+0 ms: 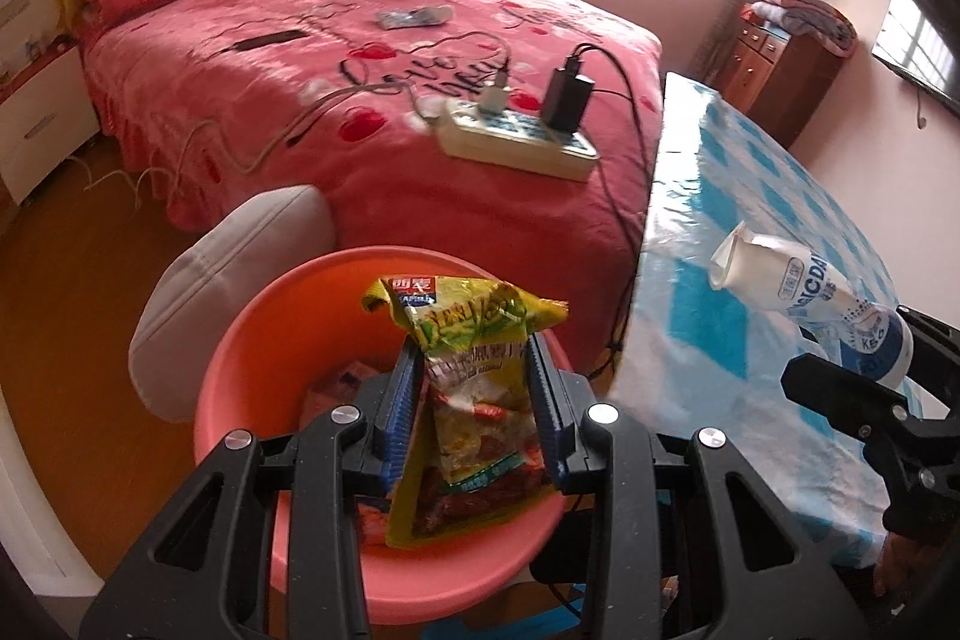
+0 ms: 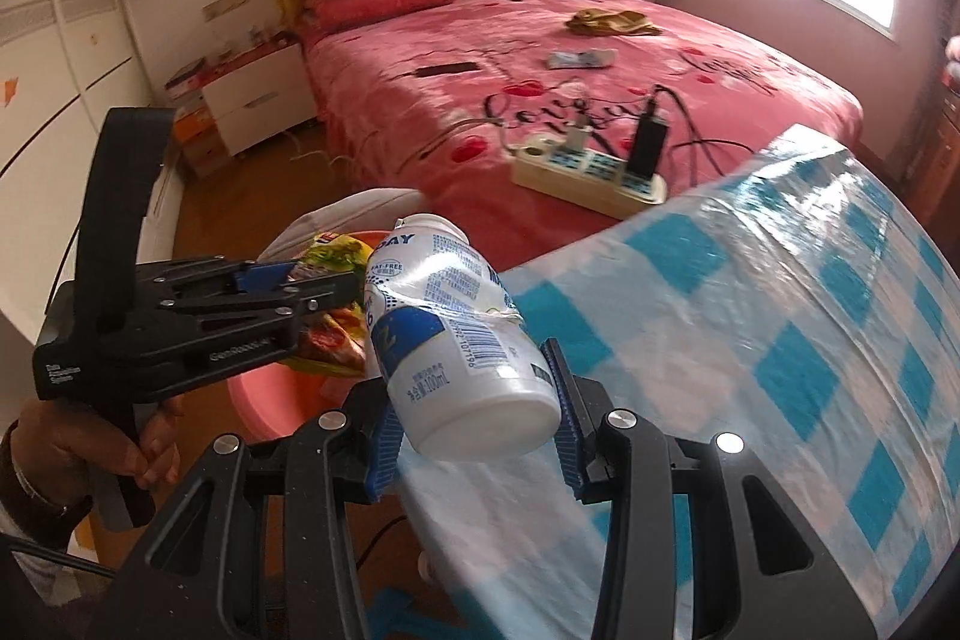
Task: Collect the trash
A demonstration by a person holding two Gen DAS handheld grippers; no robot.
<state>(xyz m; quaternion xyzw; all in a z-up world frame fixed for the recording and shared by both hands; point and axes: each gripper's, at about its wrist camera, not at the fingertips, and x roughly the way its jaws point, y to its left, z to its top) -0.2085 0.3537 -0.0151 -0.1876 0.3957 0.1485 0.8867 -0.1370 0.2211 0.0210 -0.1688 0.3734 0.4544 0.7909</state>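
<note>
Holding a yellow snack wrapper [image 1: 474, 388] upright in my left gripper [image 1: 474, 400], I have its jaws closed tight on the crinkled foil, right above the open mouth of the orange bin [image 1: 240, 370]; more scraps lie at the bottom of that bin; my right gripper [image 2: 474, 424] has its jaws clamped on the base end of a white drink bottle [image 2: 456, 340] with blue print, its neck tilted up and away over the table's near edge; the table [image 2: 780, 340] wears a blue-and-white checked cover under clear plastic; a grey cushioned seat [image 1: 240, 268] sits just behind the bin; beyond lies a pink bed [image 1: 360, 100] carrying a cream power strip [image 1: 516, 142].
</note>
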